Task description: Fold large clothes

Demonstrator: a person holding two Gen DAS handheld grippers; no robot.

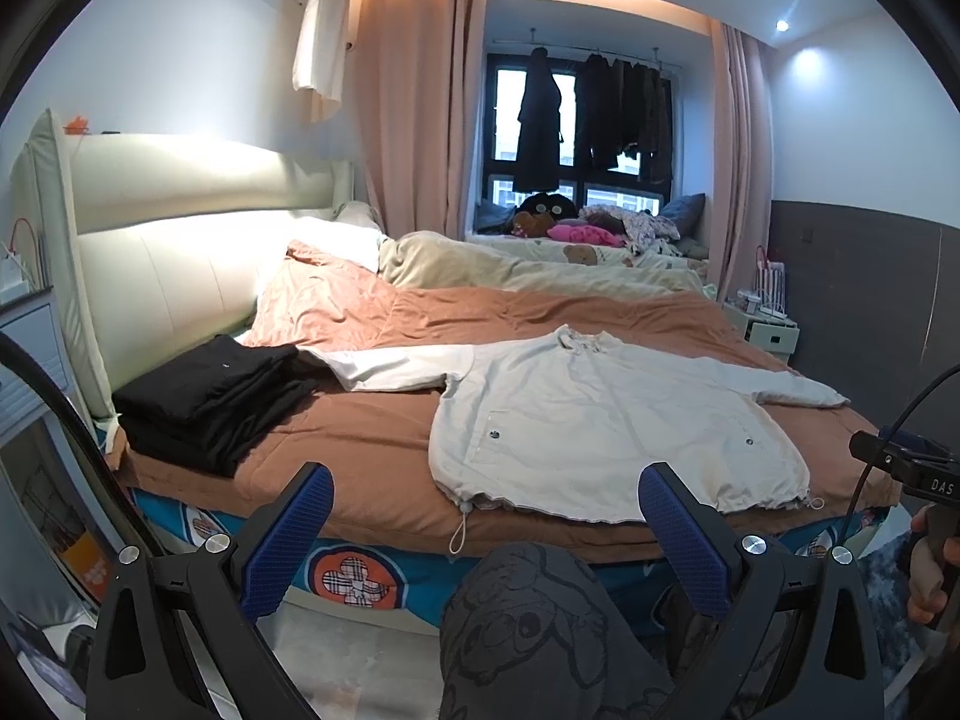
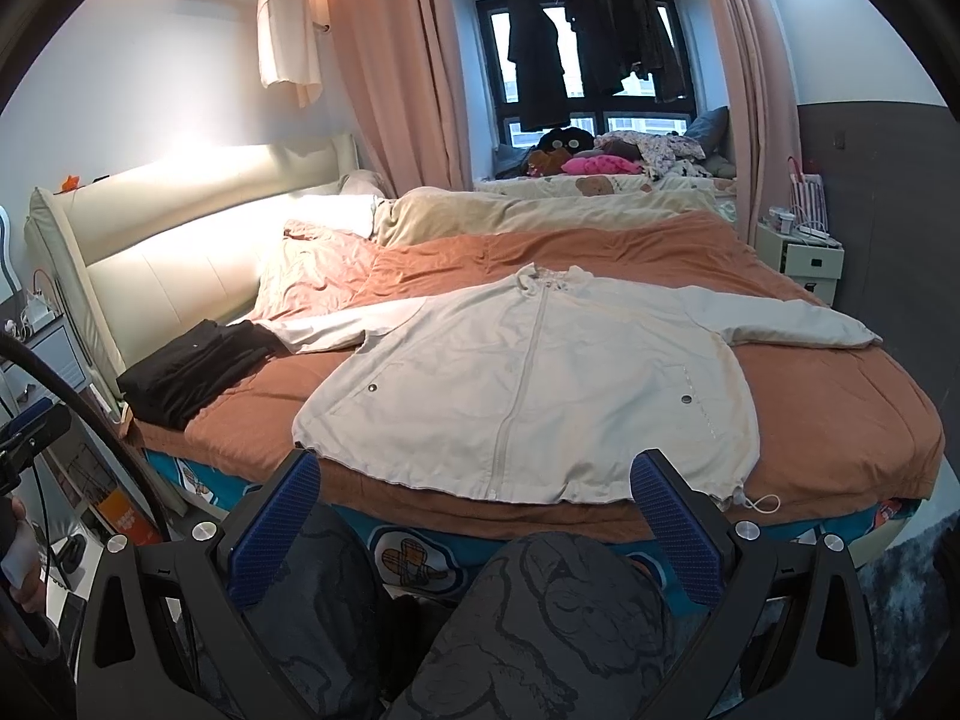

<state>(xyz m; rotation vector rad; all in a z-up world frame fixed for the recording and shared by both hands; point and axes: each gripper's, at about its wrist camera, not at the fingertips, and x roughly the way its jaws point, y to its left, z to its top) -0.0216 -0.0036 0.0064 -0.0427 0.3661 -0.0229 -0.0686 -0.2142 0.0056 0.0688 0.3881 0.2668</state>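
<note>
A cream zip-up jacket (image 1: 600, 420) lies flat, front up, sleeves spread, on the orange bedspread (image 1: 372, 444); it also shows in the right wrist view (image 2: 528, 396). Its hem is at the near bed edge. My left gripper (image 1: 486, 492) is open and empty, held short of the bed's edge, left of the jacket's hem. My right gripper (image 2: 474, 480) is open and empty, in front of the hem's middle. The right gripper's body also shows at the far right in the left wrist view (image 1: 912, 468).
A stack of folded black clothes (image 1: 210, 402) sits on the bed's left, by the cream headboard (image 1: 180, 228). Rumpled bedding and pillows (image 1: 510, 270) lie behind. The person's patterned knees (image 2: 540, 612) are below the grippers. A nightstand (image 2: 804, 258) stands at the right.
</note>
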